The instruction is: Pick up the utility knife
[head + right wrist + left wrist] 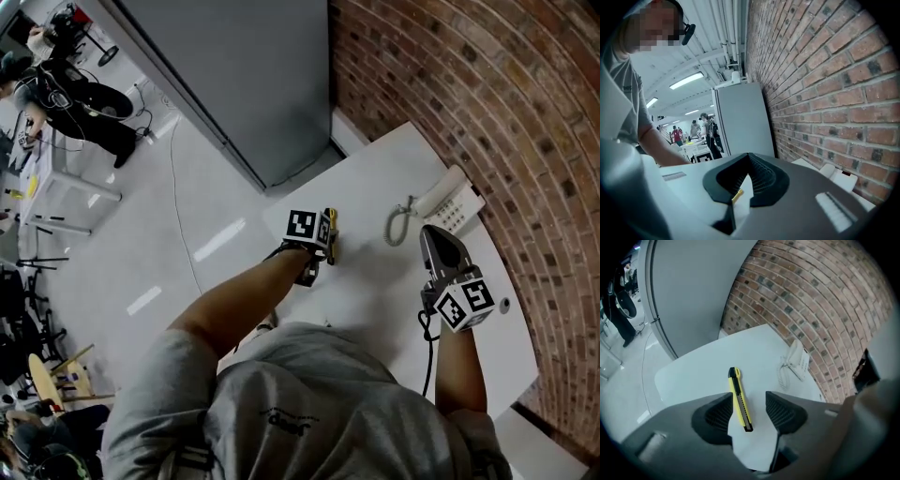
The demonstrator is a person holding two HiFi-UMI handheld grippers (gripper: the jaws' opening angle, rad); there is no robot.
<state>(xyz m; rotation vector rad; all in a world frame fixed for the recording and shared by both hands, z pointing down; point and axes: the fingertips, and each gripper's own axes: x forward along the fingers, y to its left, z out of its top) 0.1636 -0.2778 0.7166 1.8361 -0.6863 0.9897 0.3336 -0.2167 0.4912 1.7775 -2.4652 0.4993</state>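
- The utility knife (739, 399) lies flat on the white table (375, 281), toward the edge that faces the open floor and well apart from the edge along the brick wall (487, 94); nothing lies near it, so it can be reached freely from above.
- The left gripper (749, 397) hangs just over the knife, tilted steeply down; its jaws stand wide apart, one at each long side of the yellow body, and the pads do not press on it; it has hold of nothing yet.
- I judge that the jaws are set across the knife's narrow width because closing there would squeeze the slim handle squarely; along its length it would not fit.
- The step in hand looks like the final lowering before the grip; the danger is to push the flat knife along the smooth top instead of catching it.
- The right gripper (749, 155) is held near the wall-side edge, almost level; its jaw tips meet and it carries nothing; it seems only kept out of the way.
- A telephone (450, 202) with a coiled cord sits at the wall-side edge, beyond the right gripper.
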